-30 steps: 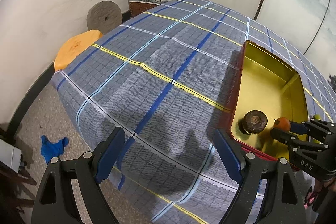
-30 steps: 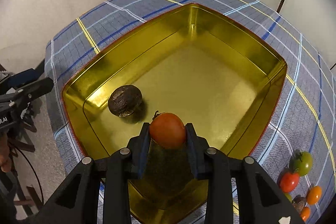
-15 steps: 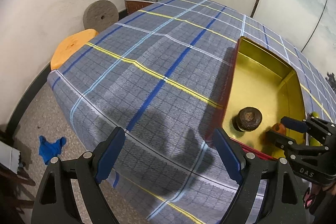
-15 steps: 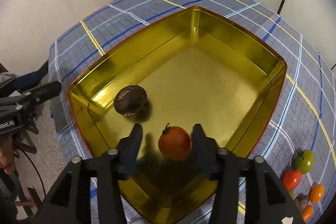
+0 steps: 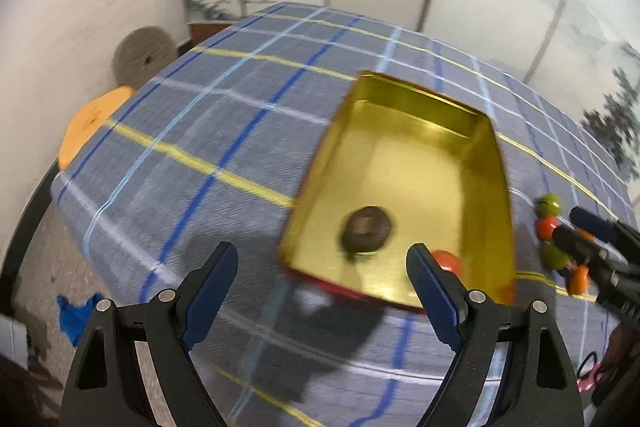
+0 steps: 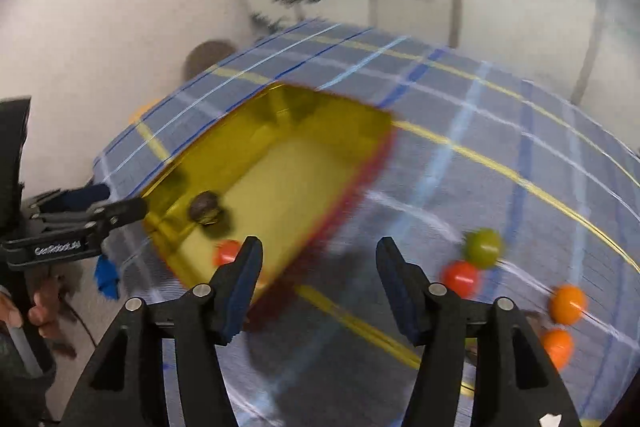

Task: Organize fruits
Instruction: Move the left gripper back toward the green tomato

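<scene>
A gold tin tray (image 5: 416,131) (image 6: 304,131) lies on the plaid cloth. In it sit a dark brown fruit (image 5: 366,227) (image 6: 204,207) and a red-orange tomato (image 5: 446,261) (image 6: 226,251). Right of the tray lie several loose tomatoes: a green one (image 6: 482,247), a red one (image 6: 460,277), orange ones (image 6: 566,303). My left gripper (image 5: 322,267) is open and empty before the tray's near left corner. My right gripper (image 6: 318,259) is open and empty, between tray and loose tomatoes; it also shows in the left wrist view (image 5: 576,233). Both views are blurred.
The plaid table (image 5: 208,131) ends close below the grippers. An orange stool (image 5: 88,127) and a grey stone disc (image 5: 144,55) stand at the left wall. A blue rag (image 5: 76,315) lies on the floor. A painted screen stands behind the table.
My right gripper opened, left the tomato in the tray and swung back and to the right toward the loose tomatoes. My left gripper swung right toward the tray.
</scene>
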`<state>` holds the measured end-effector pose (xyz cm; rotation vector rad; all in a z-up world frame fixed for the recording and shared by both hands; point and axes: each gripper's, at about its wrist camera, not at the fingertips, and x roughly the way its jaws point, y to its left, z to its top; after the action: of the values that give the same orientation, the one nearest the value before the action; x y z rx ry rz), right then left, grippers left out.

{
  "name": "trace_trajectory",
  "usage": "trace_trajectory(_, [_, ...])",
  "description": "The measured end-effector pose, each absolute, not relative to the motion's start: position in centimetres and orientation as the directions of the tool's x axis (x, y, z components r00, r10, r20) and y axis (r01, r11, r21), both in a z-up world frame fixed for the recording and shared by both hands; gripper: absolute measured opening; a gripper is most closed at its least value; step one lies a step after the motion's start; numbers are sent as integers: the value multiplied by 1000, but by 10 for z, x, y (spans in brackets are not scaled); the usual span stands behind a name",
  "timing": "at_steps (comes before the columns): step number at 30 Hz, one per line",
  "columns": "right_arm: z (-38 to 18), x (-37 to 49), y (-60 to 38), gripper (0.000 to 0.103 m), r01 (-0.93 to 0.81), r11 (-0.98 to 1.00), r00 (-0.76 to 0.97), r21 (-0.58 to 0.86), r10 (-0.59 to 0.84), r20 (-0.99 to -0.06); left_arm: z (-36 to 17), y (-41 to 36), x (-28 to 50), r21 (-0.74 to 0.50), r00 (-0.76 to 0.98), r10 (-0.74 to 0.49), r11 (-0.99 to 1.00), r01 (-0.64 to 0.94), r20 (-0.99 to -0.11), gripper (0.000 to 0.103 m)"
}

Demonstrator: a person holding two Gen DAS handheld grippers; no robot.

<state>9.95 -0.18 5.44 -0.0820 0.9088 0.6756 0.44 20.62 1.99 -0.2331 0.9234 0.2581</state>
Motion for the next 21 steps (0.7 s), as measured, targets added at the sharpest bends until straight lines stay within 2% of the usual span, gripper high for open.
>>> trace_trajectory(7, [49, 107, -112, 61, -340, 924, 560, 176, 350, -751, 32, 156, 24, -70, 618, 57, 981, -179, -784, 86])
trace_trajectory(13, [21, 106, -196, 62, -136, 966, 559, 221, 259, -787, 32, 109, 40, -73, 611, -24, 996, -55, -791, 86])
trace_trajectory(17, [1, 106, -230, 68, -42, 985, 559, 166, 161, -814, 31, 75, 49, -63, 610, -60, 998, 17, -790, 86])
trace_trajectory(21, [-19, 112, -248, 69, -15, 992, 540, 125, 113, -834, 27, 47, 57, -55, 612, -85, 996, 66, -786, 86])
